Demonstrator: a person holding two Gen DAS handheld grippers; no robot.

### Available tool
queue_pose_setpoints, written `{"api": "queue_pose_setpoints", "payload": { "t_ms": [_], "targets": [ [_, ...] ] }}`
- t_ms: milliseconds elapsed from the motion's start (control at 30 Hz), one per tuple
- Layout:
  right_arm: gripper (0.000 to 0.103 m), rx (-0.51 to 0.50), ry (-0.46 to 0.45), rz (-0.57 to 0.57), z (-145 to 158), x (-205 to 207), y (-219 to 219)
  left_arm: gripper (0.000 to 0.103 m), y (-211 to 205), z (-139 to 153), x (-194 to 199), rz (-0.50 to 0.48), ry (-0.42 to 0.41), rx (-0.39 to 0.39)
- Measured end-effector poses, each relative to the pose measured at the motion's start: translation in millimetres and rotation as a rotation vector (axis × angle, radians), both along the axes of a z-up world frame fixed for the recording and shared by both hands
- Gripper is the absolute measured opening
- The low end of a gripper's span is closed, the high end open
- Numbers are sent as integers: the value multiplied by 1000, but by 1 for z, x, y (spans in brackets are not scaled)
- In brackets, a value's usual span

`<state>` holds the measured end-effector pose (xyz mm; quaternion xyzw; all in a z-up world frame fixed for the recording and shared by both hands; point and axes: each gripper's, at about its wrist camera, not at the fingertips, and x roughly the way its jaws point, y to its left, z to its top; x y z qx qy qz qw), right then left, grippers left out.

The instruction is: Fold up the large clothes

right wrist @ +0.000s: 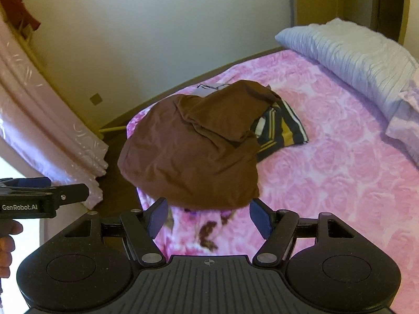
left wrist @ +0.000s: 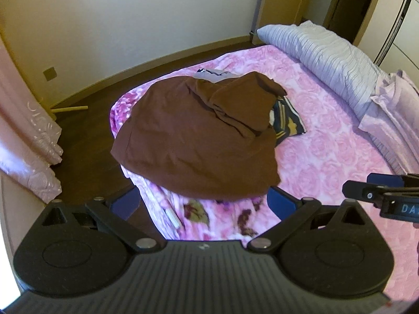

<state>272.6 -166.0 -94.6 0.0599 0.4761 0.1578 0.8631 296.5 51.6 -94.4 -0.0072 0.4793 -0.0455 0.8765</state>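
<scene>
On the pink bed (left wrist: 327, 136), a brown garment (left wrist: 188, 141) covers striped clothes (left wrist: 286, 123).

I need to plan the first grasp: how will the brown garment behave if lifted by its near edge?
The brown garment is probably floppy: it lies crumpled in soft folds on the pink bedspread. It will likely sag and trail, since it spreads wide. Lifting may drag the striped cloth partly beneath it.

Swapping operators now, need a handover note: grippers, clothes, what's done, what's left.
Left gripper: open, empty, just short of the near hem.
Right gripper: open, empty, at the same hem.
Brown garment: crumpled heap at the corner of the pink bed cover, near edge hanging over.
Striped navy garment: partly under the brown one.
Done: nothing folded.
Left: grip the hem, spread flat, fold; then probably the striped one.
</scene>
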Motion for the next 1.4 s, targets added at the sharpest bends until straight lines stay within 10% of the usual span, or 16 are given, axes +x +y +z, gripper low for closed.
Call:
{"api": "queue_pose_setpoints", "payload": {
  "t_ms": [867,967,1000,1400],
  "targets": [
    [61,0,30,-166,-198,227,32,93,30,-181,246,-91,107,31],
    [37,35,62,-190,-216,242,31,93,35,-192,256,-73,119,41],
    [4,50,66,-187,-220,245,31,93,36,-194,258,-67,122,45],
    [0,110,-359,-187,-72,181,3,91,34,-140,241,-70,36,36]
  ]
}}
